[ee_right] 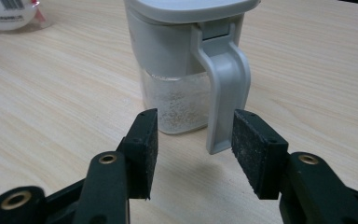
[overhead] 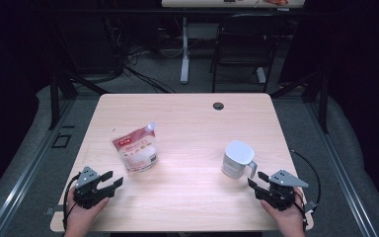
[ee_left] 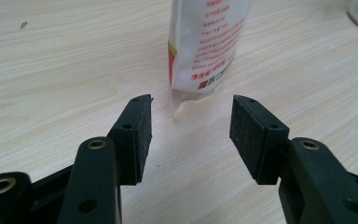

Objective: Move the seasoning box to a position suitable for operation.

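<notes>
My left gripper (overhead: 112, 178) gapes, released, just short of the white-and-red plastic pouch (overhead: 137, 149) lying on the pale wooden table (overhead: 187, 118). Right of the pouch stands the grey lidded jug (overhead: 237, 159); my right gripper (overhead: 256, 178) is spread empty beside its handle.

Two black hand-held grippers, the left gripper (overhead: 112, 178) and right gripper (overhead: 255, 178), carry grey three-cornered top plates, brass-ringed screw holes, rough black pads and trailing black cables.
</notes>
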Demonstrator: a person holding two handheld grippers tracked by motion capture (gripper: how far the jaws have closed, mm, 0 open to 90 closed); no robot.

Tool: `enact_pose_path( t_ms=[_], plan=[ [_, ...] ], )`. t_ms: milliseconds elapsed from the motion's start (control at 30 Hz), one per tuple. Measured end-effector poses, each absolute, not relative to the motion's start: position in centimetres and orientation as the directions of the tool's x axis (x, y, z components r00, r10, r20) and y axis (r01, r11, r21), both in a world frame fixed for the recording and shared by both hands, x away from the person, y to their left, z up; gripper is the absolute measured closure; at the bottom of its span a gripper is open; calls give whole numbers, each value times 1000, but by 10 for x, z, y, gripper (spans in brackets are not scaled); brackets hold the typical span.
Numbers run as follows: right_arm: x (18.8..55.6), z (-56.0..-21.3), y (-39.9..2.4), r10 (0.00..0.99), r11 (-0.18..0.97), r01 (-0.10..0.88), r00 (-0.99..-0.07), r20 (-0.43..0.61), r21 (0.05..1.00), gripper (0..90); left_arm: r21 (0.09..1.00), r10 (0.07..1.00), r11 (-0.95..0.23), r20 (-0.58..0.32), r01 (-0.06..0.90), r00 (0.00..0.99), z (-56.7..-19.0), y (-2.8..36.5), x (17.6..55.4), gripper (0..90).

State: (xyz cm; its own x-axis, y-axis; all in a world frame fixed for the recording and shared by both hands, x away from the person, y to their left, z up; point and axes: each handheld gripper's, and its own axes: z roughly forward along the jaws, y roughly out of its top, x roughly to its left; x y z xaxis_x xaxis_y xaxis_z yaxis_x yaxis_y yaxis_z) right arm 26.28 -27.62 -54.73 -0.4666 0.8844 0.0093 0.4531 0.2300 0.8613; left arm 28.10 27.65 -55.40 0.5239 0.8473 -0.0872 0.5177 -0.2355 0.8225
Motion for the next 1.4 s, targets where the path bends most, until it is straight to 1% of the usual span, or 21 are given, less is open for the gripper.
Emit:
enact_pose_path(
  t_ms=[200,267,400,467,500,567,633,667,700,733,800,867,900,967,1067,1133,1233,1400],
  plan=[
    [272,-548,-275,900,211,441,-435,3,872,504,821,843,-242,-86,517,531,-555,275,279,489],
    [281,-551,-275,905,219,457,-425,-5,862,509,819,844,-246,-82,518,530,-555,275,278,489],
    [284,-553,-275,910,211,463,-414,0,861,517,817,844,-248,-81,520,530,-555,277,276,488],
    [285,-552,-276,920,195,469,-392,6,861,516,818,847,-242,-84,522,524,-555,277,276,489],
    [289,-552,-276,934,156,470,-357,26,869,516,819,846,-231,-97,525,524,-555,277,275,489],
    [291,-552,-275,938,143,473,-346,33,869,518,820,846,-235,-92,523,524,-555,277,275,489],
    [293,-553,-270,946,160,470,-324,1,868,534,821,844,-242,-85,518,529,-555,276,274,489],
    [293,-553,-270,946,160,470,-324,1,868,534,821,844,-242,-85,518,529,-555,276,274,489],
    [294,-553,-267,946,194,466,-323,-38,864,538,821,844,-240,-87,518,529,-555,275,274,489],
    [294,-554,-265,945,209,464,-323,-55,861,538,819,843,-244,-85,519,531,-556,275,275,489],
    [294,-554,-264,944,219,458,-322,-68,861,548,818,842,-246,-85,520,532,-556,275,275,489],
    [297,-552,-263,946,212,459,-319,-64,863,576,817,842,-247,-85,522,532,-556,276,276,489],
    [300,-551,-259,949,210,452,-306,-70,867,622,820,843,-242,-87,519,531,-555,275,276,488],
    [300,-549,-257,949,221,457,-305,-82,861,644,816,841,-255,-78,519,536,-555,275,276,489],
    [301,-549,-256,948,226,453,-305,-88,862,656,817,841,-252,-80,518,535,-556,275,277,488],
    [301,-549,-257,948,217,458,-308,-75,862,659,820,844,-242,-86,519,529,-556,275,277,489],
    [307,-547,-259,941,232,477,-329,-72,848,666,820,844,-236,-92,521,528,-556,275,278,489],
    [305,-547,-257,930,253,464,-358,-81,849,678,815,839,-250,-87,522,537,-555,275,279,489]
  ],
)
